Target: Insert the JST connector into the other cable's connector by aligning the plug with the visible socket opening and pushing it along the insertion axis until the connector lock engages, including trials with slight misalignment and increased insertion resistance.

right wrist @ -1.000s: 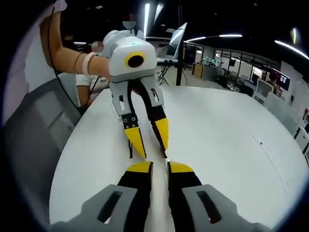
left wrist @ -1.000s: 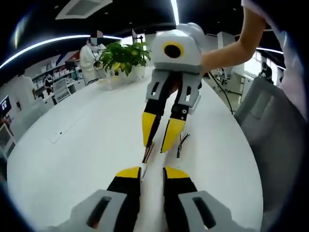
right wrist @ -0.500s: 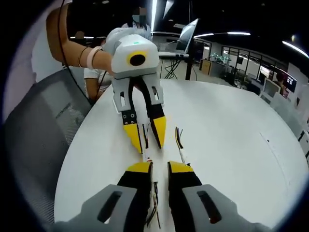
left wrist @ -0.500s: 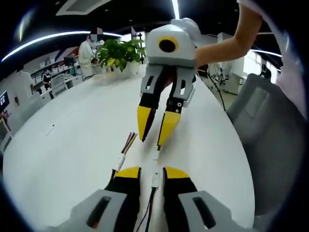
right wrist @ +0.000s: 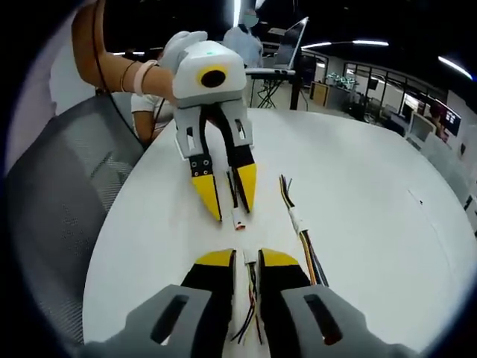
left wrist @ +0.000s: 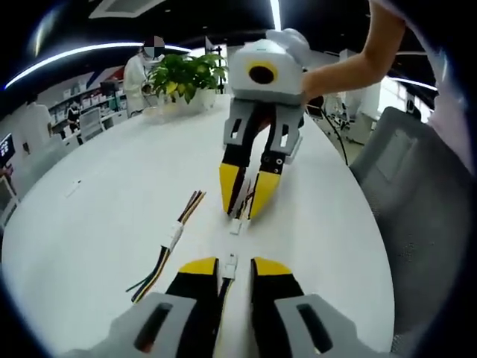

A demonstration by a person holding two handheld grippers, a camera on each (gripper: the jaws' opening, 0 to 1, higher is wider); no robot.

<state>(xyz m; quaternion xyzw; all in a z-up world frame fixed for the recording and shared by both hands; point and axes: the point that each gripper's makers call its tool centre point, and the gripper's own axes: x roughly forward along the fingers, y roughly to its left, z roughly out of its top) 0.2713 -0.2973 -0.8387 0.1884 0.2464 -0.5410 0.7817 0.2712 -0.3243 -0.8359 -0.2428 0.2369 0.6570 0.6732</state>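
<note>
Over the white table (left wrist: pixel 89 209) my left gripper (left wrist: pixel 226 266) is shut on a wired cable, whose white JST connector (left wrist: pixel 229 262) pokes out past its yellow tips. Facing it from above, my right gripper (left wrist: pixel 241 215) is shut on the other cable, with its white connector (left wrist: pixel 238 225) hanging just below its tips. The two connectors point at each other with a small gap between them. In the right gripper view the left gripper (right wrist: pixel 232 215) shows its connector (right wrist: pixel 238 222) above my right gripper (right wrist: pixel 247 259), which holds its own connector (right wrist: pixel 250 259).
A spare joined cable (left wrist: pixel 173 237) with coloured wires lies flat on the table beside the grippers, seen again as the spare cable (right wrist: pixel 297 220). A grey chair (left wrist: pixel 417 194) stands by the table edge. A potted plant (left wrist: pixel 186 78) and a person (left wrist: pixel 138 74) are at the far end.
Both grippers have drawn a little apart and the views have shifted, so both connector ends and more of the spare cable on the table now show.
</note>
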